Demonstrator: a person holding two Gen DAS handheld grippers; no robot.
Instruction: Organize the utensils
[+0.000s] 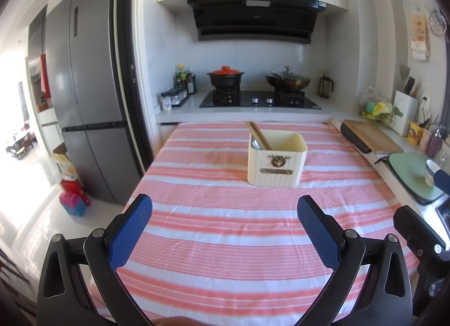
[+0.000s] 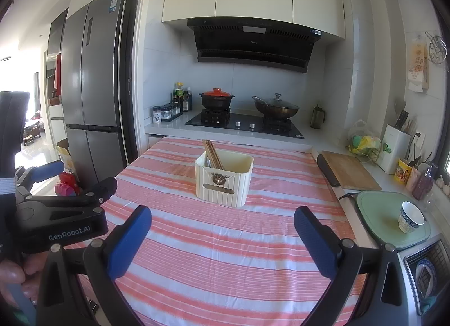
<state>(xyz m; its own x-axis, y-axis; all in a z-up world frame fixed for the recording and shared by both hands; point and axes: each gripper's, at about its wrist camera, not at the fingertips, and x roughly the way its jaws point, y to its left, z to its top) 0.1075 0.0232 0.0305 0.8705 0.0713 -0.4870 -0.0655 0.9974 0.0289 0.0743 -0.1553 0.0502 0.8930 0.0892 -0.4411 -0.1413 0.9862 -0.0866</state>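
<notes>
A cream utensil holder (image 1: 276, 158) stands on the pink-striped tablecloth (image 1: 225, 227), toward the far middle. Wooden chopsticks (image 1: 257, 134) and a metal utensil (image 1: 255, 144) lean in its left part. The holder (image 2: 224, 178) and its chopsticks (image 2: 213, 154) also show in the right wrist view. My left gripper (image 1: 225, 213) is open and empty, well short of the holder. My right gripper (image 2: 223, 223) is open and empty, also short of it. The left gripper's body (image 2: 56, 213) shows at the left of the right wrist view.
A stove (image 1: 258, 99) with a red-lidded pot (image 1: 225, 75) and a wok (image 1: 287, 79) lies behind the table. A cutting board (image 1: 371, 136), a green mat (image 2: 391, 219) and a bowl (image 2: 410, 216) sit on the right counter. A fridge (image 1: 84, 86) stands left.
</notes>
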